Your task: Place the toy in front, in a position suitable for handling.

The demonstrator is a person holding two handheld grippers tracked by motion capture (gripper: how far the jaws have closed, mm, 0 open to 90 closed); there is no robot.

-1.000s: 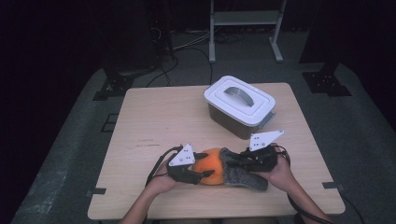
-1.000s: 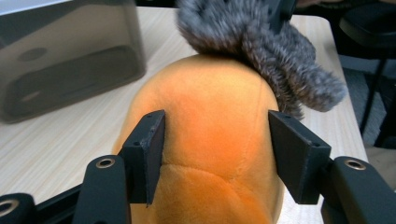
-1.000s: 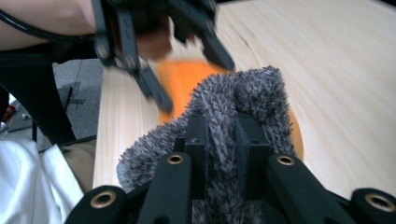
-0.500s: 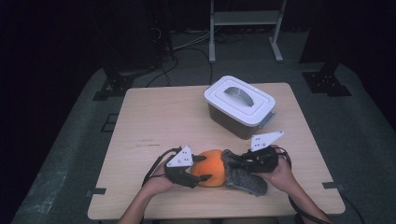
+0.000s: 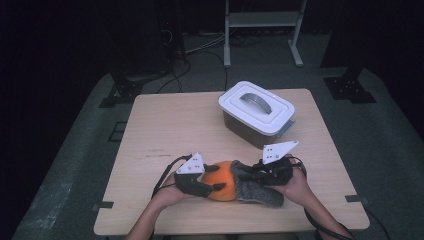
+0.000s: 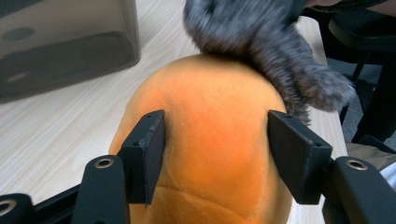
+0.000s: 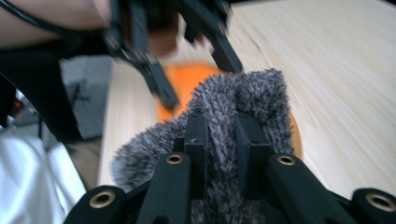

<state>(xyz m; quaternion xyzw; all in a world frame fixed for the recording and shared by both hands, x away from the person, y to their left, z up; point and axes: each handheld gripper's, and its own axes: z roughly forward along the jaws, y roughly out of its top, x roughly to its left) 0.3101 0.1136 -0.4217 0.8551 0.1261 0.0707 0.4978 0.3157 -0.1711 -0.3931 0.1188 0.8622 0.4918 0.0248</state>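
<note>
Here the left gripper [image 6: 216,154] straddles the orange plush [image 6: 210,154], jaws spread; the right gripper [image 7: 220,140] pinches grey fur [image 7: 224,112].

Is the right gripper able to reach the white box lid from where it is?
Probably not right now. The right gripper is shut on the grey fur, so its jaws are busy. The way over the table to the lid looks free, though, so it likely could after letting go.

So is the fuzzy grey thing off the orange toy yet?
Not quite. The right gripper is shut on the grey fuzzy cover, and the left gripper's jaws sit on either side of the orange toy. The cover touches the toy. The white-lidded box is closed.
</note>
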